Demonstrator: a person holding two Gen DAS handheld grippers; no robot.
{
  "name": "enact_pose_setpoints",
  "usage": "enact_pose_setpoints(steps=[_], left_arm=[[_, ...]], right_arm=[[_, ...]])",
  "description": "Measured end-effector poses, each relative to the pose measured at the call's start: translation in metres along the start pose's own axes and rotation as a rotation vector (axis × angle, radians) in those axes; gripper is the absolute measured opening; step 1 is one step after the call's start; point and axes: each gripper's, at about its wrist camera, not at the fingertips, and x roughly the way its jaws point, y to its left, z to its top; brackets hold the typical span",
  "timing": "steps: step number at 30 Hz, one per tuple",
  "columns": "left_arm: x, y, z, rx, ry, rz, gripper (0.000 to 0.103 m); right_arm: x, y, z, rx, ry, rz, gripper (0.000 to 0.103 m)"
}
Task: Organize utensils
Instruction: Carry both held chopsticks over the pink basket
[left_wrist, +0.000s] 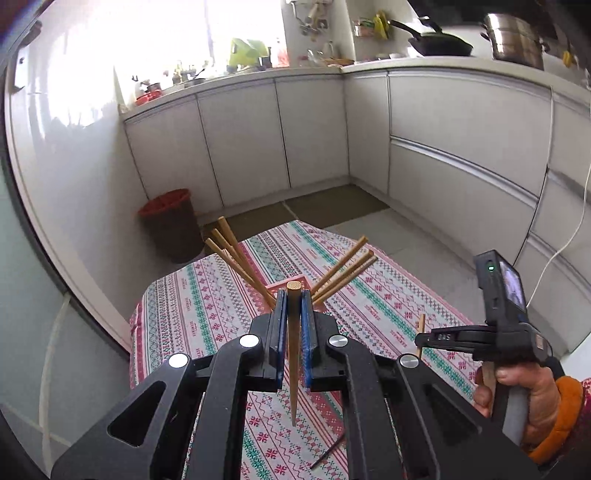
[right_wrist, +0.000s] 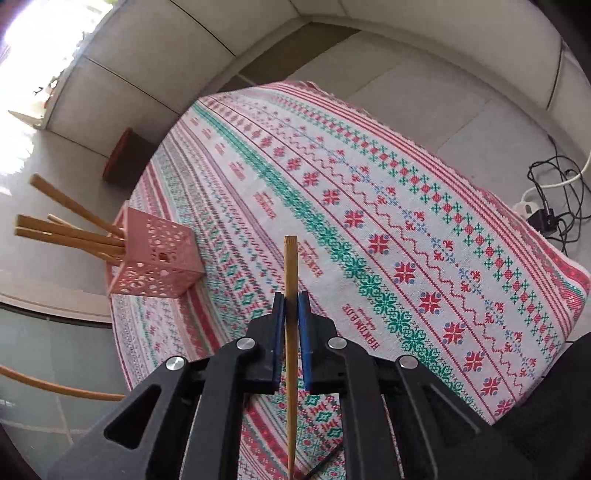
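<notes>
My left gripper (left_wrist: 294, 300) is shut on a wooden chopstick (left_wrist: 294, 354), held upright above the patterned tablecloth (left_wrist: 369, 306), just in front of the pink holder (left_wrist: 291, 283), which it mostly hides. Several chopsticks (left_wrist: 236, 254) fan out of the holder. My right gripper (right_wrist: 291, 300) is shut on another wooden chopstick (right_wrist: 290, 266) and holds it above the cloth, to the right of the pink perforated holder (right_wrist: 155, 262). The right gripper (left_wrist: 419, 338) also shows at the right of the left wrist view.
A dark thin stick (left_wrist: 327, 455) lies on the cloth near me. A red-rimmed bin (left_wrist: 171, 221) stands on the floor past the table's left corner. White cabinets (left_wrist: 443, 147) surround the table. Cables and a power strip (right_wrist: 546, 210) lie on the floor at right.
</notes>
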Motion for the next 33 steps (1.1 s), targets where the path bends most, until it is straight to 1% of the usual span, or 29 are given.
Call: enact_pose_setpoints(steps=[5,9,13,16,20,24,27,30,33], left_arm=[[-0.013,0.008,0.005,-0.036,-0.034,0.012,0.006],[-0.025,0.019,0.011,-0.077,-0.061,0.022,0.006],[-0.039,0.032,0.017,-0.132,-0.102,0.04,0.006],[-0.05,0.041,0.027,-0.174,-0.142,0.049,0.006],[-0.06,0.048,0.045,-0.219,-0.195,0.054,0.006],[-0.06,0.051,0.063,-0.25,-0.233,0.04,0.006],[-0.05,0.052,0.074,-0.271,-0.246,0.036,0.006],[-0.034,0.054,0.078,-0.307,-0.251,0.034,0.006],[-0.013,0.06,0.077,-0.344,-0.234,0.029,0.006]], right_arm=[[-0.054,0.031,-0.014,-0.149,-0.085,0.048,0.008],[-0.096,0.06,-0.029,-0.286,-0.137,0.102,0.008],[-0.137,0.094,-0.036,-0.391,-0.206,0.163,0.008],[-0.161,0.12,-0.033,-0.444,-0.258,0.196,0.008],[-0.186,0.149,-0.018,-0.469,-0.326,0.228,0.008],[-0.204,0.174,0.003,-0.472,-0.391,0.251,0.008],[-0.208,0.189,0.018,-0.486,-0.441,0.237,0.008],[-0.203,0.198,0.031,-0.504,-0.473,0.214,0.008],[-0.19,0.203,0.043,-0.509,-0.479,0.19,0.008]])
